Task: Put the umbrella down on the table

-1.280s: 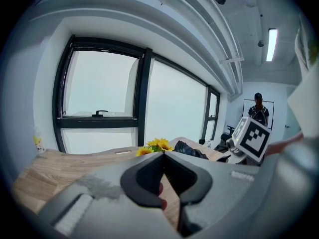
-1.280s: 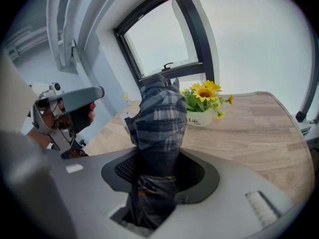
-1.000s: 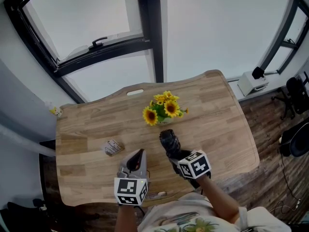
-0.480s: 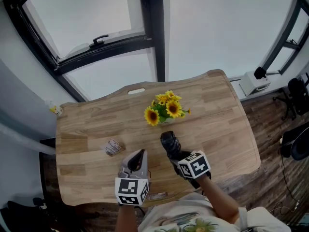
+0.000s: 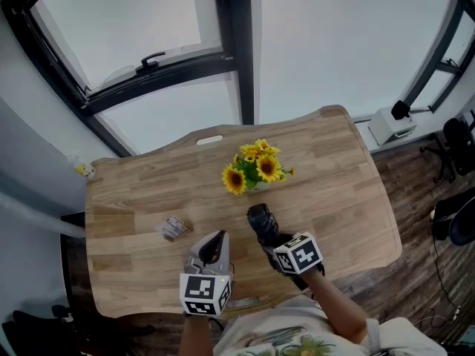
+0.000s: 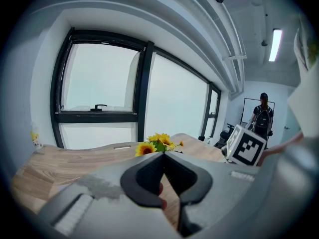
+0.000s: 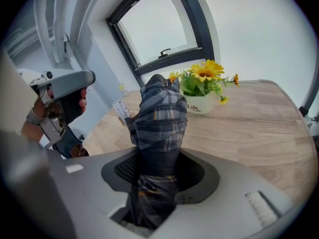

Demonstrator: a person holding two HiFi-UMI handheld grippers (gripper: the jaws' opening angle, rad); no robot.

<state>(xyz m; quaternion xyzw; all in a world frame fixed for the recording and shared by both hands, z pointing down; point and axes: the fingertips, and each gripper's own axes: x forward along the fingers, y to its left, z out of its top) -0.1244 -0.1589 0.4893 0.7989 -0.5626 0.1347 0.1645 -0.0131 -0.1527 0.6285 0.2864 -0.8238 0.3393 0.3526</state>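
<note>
Here the folded plaid umbrella juts out over the table, its far end near the sunflower pot. The right gripper has its jaws pinching it. Beside it, the left gripper hovers with its jaws pressed together on nothing.

Two grippers are counted: the left gripper and the right gripper. One umbrella is clasped between the right fingers, one sunflower pot is seen beyond them, one small packet left of the left fingers — all on one table.
</note>
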